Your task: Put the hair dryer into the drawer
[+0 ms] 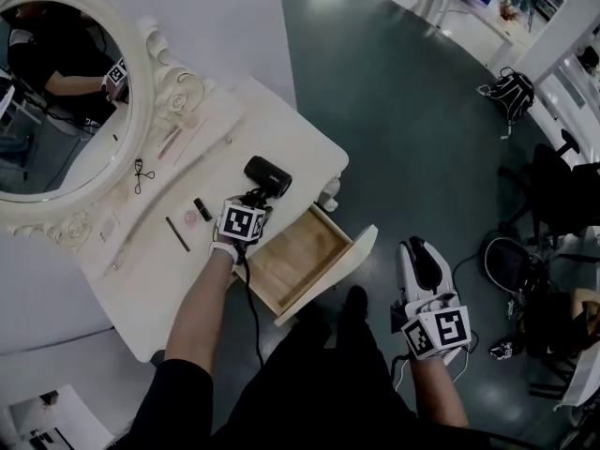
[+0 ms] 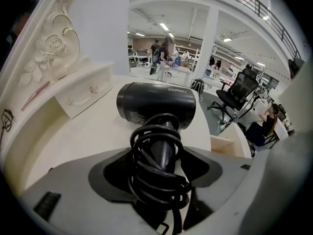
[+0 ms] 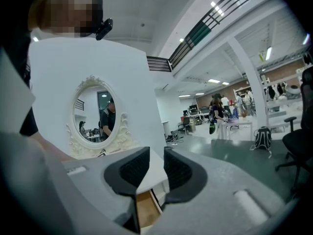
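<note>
The black hair dryer (image 1: 268, 175) lies on the cream vanity table (image 1: 286, 129), its cord wound round the handle. My left gripper (image 1: 256, 200) points down at it; in the left gripper view the left gripper (image 2: 161, 166) stands open with the wrapped handle of the hair dryer (image 2: 156, 103) between its jaws, dark pad showing on either side. The wooden drawer (image 1: 298, 259) is pulled out at the table's front right. My right gripper (image 1: 420, 253) hangs over the floor to the right of the drawer, open by a narrow gap, nothing in it; the right gripper (image 3: 157, 173) faces the drawer (image 3: 146, 208).
An oval mirror (image 1: 56, 92) stands at the table's back left. A pencil (image 1: 177, 234), a small dark tube (image 1: 202, 209) and other small toiletries lie left of the dryer. A small drawer box (image 2: 83, 94) sits on the tabletop. Office chairs (image 1: 562, 195) and a backpack (image 1: 509, 92) occupy the floor at right.
</note>
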Motion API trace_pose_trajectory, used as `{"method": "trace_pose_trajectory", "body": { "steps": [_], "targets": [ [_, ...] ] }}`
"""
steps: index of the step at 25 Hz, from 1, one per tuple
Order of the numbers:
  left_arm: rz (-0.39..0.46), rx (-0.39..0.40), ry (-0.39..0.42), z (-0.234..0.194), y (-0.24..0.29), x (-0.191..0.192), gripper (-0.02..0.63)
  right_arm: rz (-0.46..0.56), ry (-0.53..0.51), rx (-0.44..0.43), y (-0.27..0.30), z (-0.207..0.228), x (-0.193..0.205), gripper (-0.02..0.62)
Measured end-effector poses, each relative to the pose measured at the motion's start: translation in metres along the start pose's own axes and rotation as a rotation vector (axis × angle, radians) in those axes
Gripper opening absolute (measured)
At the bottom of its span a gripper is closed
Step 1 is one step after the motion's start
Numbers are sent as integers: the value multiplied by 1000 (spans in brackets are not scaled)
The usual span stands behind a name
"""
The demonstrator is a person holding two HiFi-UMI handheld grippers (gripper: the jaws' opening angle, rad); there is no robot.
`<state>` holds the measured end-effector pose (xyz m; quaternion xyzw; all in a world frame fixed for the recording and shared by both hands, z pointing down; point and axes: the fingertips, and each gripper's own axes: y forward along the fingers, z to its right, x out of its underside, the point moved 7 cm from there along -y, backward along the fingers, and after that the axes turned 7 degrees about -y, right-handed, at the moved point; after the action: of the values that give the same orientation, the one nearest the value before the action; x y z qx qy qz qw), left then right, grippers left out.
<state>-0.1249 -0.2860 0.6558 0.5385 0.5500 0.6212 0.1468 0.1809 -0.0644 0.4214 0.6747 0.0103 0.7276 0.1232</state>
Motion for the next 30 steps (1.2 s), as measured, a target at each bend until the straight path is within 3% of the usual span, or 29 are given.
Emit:
{"method": "trace_pose_trajectory", "body": {
  "steps": [4,10,23,30],
  "targets": [
    [-1,9,-13,0,-2,0,270,-4,8,-21,0,3,2,86],
    [-12,46,0,21,-17,14,265,-8,12,-69,3,4,0,81],
    [36,113,107,98,-51,56,265,-21,4,-213,21,-17,1,81],
    [-6,112,168,124,-41,87,265,-35,4,-231,19,-16,6,81]
  ]
}}
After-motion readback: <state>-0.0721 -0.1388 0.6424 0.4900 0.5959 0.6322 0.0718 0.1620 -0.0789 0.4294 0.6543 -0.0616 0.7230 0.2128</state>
